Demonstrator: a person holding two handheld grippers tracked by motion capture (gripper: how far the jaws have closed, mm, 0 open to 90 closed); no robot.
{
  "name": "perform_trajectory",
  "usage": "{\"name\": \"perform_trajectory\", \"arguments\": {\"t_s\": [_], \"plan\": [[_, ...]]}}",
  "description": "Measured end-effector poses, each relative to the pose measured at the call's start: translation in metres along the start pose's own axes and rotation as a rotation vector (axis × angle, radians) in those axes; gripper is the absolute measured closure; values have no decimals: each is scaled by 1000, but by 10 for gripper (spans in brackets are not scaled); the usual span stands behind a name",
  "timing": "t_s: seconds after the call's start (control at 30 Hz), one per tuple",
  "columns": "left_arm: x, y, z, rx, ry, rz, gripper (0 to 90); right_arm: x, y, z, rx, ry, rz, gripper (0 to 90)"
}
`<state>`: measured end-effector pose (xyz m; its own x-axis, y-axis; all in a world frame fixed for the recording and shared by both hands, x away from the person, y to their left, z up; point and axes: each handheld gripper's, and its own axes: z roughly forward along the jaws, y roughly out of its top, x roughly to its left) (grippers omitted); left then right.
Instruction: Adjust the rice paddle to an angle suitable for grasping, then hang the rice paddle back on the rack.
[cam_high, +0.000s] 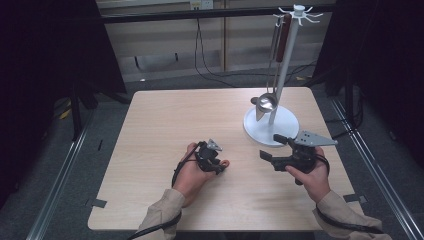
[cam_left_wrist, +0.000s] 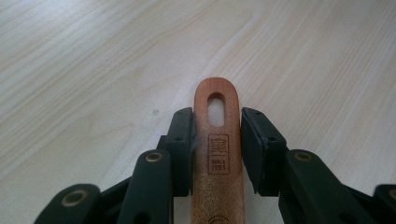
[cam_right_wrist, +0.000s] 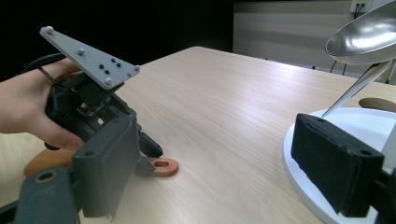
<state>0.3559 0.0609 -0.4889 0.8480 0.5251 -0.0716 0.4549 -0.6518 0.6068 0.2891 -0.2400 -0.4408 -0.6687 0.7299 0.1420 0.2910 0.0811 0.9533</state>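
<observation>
You are closing the left gripper (cam_left_wrist: 217, 140) around a wooden handle (cam_left_wrist: 218, 154) lying flat mid-desk, toward the near edge — jaws flanking it, seemingly not yet pinching. Right gripper (cam_high: 270, 147) is waiting spread wide beside the utensil stand (cam_high: 271, 127). Next: clamp, lift, align the hanging hole — probably to a hook.

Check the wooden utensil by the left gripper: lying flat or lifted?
Lying flat. The wooden utensil's handle rests on the table between the left gripper's jaws; the right gripper view shows its holed end on the tabletop.
</observation>
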Motion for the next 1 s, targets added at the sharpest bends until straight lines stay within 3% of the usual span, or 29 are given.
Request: {"name": "perform_trajectory", "arguments": {"t_s": [0.13,0.27,0.37,0.43,0.6,0.7,0.77,0.87,0.93,1.0], "plan": [[2,0,-11,-139,-21,-118,659,0,-2,3,3,-8,6,149],[0,7,-29,-247,-19,-140,659,2,-3,9,3,-10,20,150],[-3,11,-40,-337,-46,-177,659,7,-3,15,6,-5,15,151],[-7,13,-45,-392,-53,-180,659,12,-2,20,9,4,15,154],[-20,22,-56,-497,-97,-191,659,26,0,31,12,33,4,177],[-24,28,-60,-533,-117,-205,659,36,1,39,11,71,7,210],[-27,31,-62,-547,-119,-210,658,41,0,45,12,93,19,259],[-31,33,-63,-557,-106,-211,658,50,-4,55,24,150,75,361],[-34,35,-64,-548,-80,-207,658,56,-7,61,30,153,82,550],[-35,35,-63,-545,-84,-204,657,61,-10,66,38,150,106,696]]}}
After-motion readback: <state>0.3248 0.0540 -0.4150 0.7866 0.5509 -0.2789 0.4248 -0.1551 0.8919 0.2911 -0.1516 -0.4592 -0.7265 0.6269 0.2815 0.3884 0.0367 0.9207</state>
